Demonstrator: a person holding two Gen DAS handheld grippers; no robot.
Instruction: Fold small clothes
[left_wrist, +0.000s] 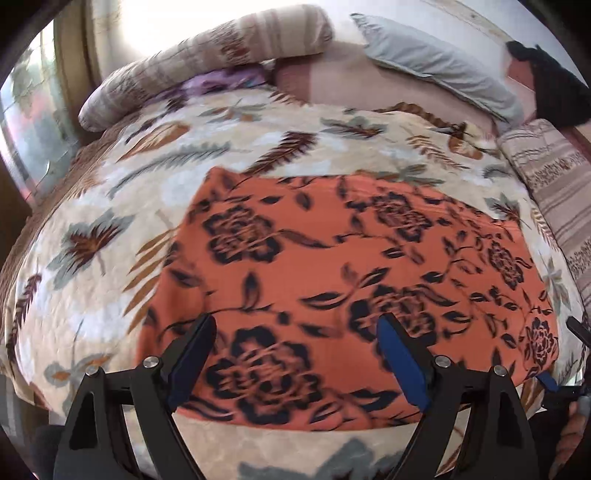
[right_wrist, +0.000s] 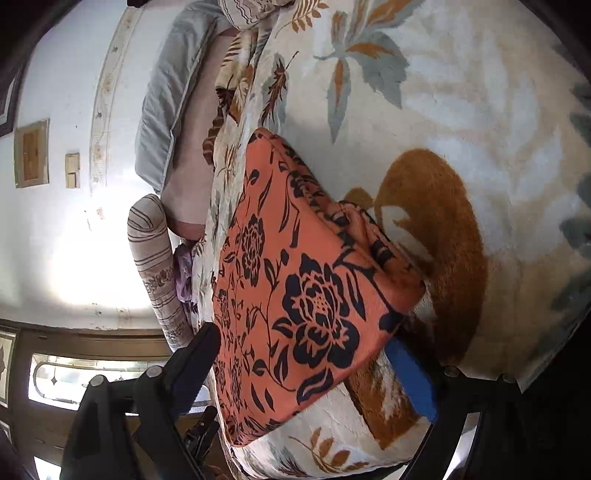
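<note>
An orange cloth with black flower print (left_wrist: 332, 280) lies folded flat on the leaf-patterned blanket (left_wrist: 110, 206). My left gripper (left_wrist: 295, 332) is open above the cloth's near edge, its fingers spread apart over it. In the right wrist view the same cloth (right_wrist: 295, 295) shows from the side, with a bunched fold along its right edge. My right gripper (right_wrist: 303, 347) is open, its jaws wide on either side of the cloth's corner. Part of the right gripper (left_wrist: 576, 332) shows at the far right of the left wrist view.
The bed holds a striped rolled bolster (left_wrist: 207, 62), a grey pillow (left_wrist: 436, 62) and a striped cushion (left_wrist: 554, 184) at the far side. A purple cloth (left_wrist: 218, 81) lies under the bolster. A white wall (right_wrist: 62, 240) and a window (right_wrist: 74, 376) lie beyond the bed.
</note>
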